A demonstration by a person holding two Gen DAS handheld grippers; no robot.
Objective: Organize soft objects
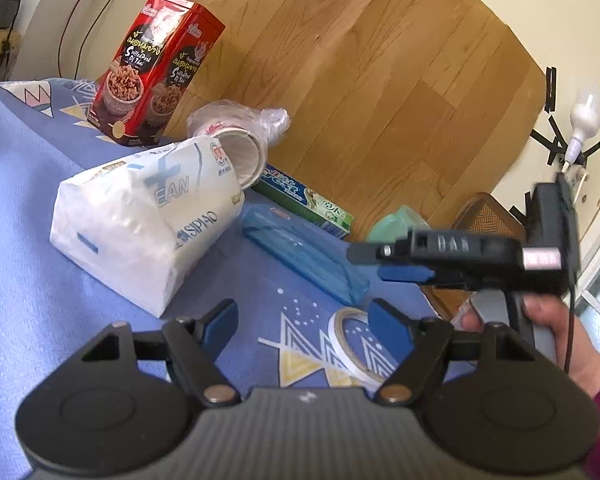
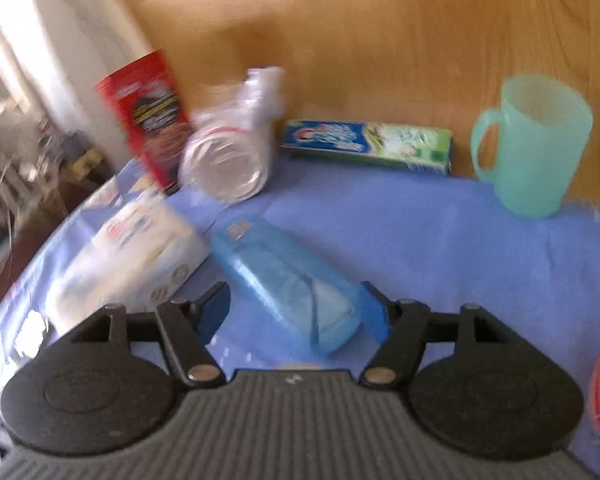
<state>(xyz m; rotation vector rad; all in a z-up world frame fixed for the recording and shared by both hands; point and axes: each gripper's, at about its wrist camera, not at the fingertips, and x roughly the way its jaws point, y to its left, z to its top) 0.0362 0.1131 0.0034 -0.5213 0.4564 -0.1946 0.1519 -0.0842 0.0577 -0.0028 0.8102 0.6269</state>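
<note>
A white soft tissue pack [image 1: 140, 220] lies on the blue patterned cloth [image 1: 20, 216]; it also shows in the blurred right wrist view [image 2: 128, 256]. A blue clear pack of face masks [image 1: 304, 252] lies to its right, and in the right wrist view [image 2: 288, 280] it sits between the open fingers. My left gripper [image 1: 304, 326] is open and empty above the cloth, near a tape ring [image 1: 354, 344]. My right gripper [image 2: 300, 312] is open; it also shows in the left wrist view [image 1: 384, 260], held by a hand at the right.
A red snack box [image 1: 156, 72] stands at the back. A bagged stack of foil cups [image 1: 236, 136] lies beside it. A toothpaste box [image 2: 368, 146] and a green mug [image 2: 534, 144] sit near the cloth's far edge. Wooden floor lies beyond.
</note>
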